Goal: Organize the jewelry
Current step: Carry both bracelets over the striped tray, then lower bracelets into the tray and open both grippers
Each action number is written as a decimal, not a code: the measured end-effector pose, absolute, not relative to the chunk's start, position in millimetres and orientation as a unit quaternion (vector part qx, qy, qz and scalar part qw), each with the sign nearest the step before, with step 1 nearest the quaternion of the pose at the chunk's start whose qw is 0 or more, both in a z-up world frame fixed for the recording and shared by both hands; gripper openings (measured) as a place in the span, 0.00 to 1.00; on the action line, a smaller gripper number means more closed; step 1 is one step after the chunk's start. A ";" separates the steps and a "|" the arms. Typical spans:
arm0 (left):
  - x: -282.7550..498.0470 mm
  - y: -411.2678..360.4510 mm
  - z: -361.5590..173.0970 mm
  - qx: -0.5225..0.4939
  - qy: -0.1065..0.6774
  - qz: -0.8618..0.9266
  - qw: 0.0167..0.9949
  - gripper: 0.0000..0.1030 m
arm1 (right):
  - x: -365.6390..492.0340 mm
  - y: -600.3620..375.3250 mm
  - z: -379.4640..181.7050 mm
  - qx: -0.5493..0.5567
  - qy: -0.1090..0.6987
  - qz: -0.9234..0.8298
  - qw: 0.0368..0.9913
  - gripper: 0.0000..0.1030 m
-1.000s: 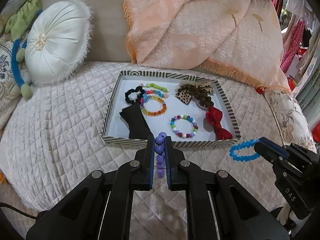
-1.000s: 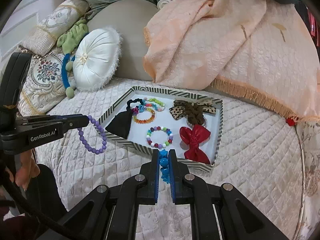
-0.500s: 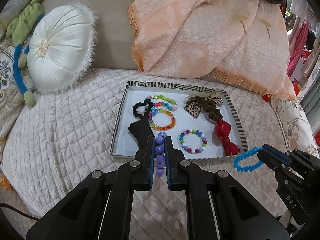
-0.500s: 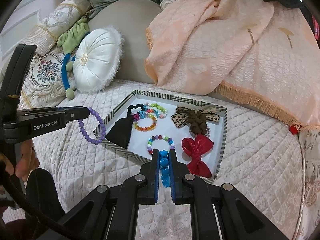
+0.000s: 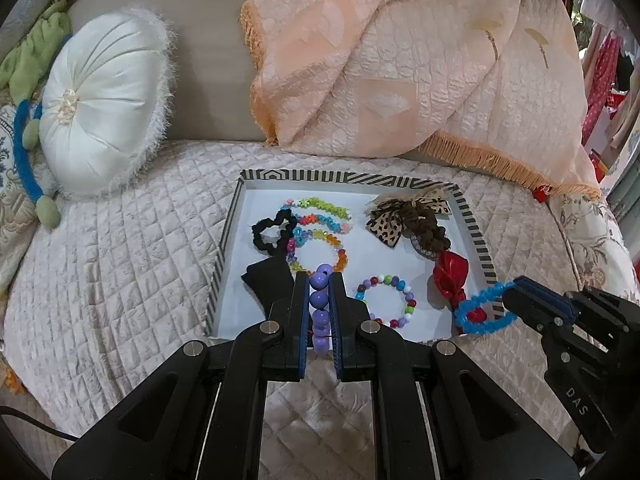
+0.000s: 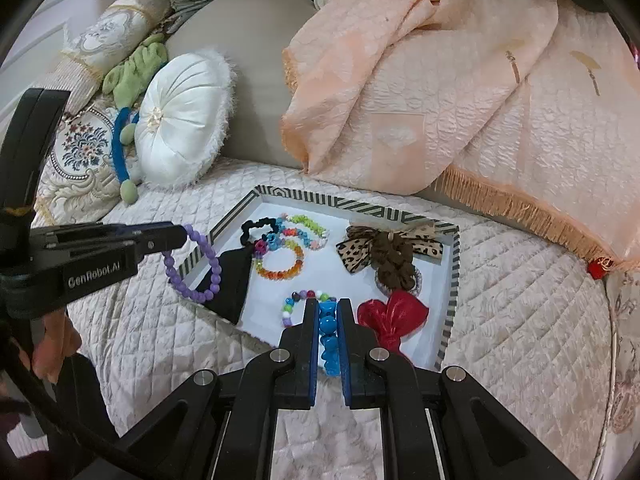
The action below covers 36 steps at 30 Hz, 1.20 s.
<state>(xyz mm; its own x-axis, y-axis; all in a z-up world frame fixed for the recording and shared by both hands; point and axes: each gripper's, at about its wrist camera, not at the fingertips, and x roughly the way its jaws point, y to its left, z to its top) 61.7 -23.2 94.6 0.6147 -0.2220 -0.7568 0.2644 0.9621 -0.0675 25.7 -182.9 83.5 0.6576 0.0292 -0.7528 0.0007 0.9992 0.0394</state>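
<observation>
A striped-rim tray [image 5: 352, 178] [image 6: 344, 202] lies on the quilted bed. It holds several bead bracelets, a black scrunchie [image 5: 272, 232], a black pouch [image 5: 270, 284], a leopard bow [image 5: 394, 220] and a red bow [image 5: 450, 276]. My left gripper [image 5: 319, 280] is shut on a purple bead bracelet [image 5: 320, 304], held over the tray's near left edge; the bracelet hangs from it in the right wrist view [image 6: 196, 264]. My right gripper [image 6: 328, 308] is shut on a blue bead bracelet [image 6: 329, 336], over the tray's near right corner; it also shows in the left wrist view [image 5: 482, 310].
A round white cushion [image 5: 100, 116] and a green and blue plush [image 5: 28, 72] sit at the back left. A peach fringed blanket [image 5: 400, 60] is draped over the back right. The quilted cover [image 5: 104, 264] surrounds the tray.
Both grippers have moved forward toward the tray with their bracelets, so that they now hang over its near edge. Both have stayed shut.
</observation>
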 end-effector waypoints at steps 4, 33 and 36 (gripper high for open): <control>68.9 -30.1 91.2 0.028 0.421 -0.138 0.896 0.08 | 36.6 -187.3 80.5 0.021 0.417 0.008 0.909 0.08; 122.7 -35.8 15.3 -0.001 0.492 -0.134 0.860 0.08 | 144.0 -231.1 -11.9 0.134 0.490 -0.014 0.861 0.08; 122.9 -36.2 11.6 0.001 0.490 -0.133 0.861 0.08 | 141.8 -234.4 -24.3 0.138 0.498 -0.018 0.856 0.08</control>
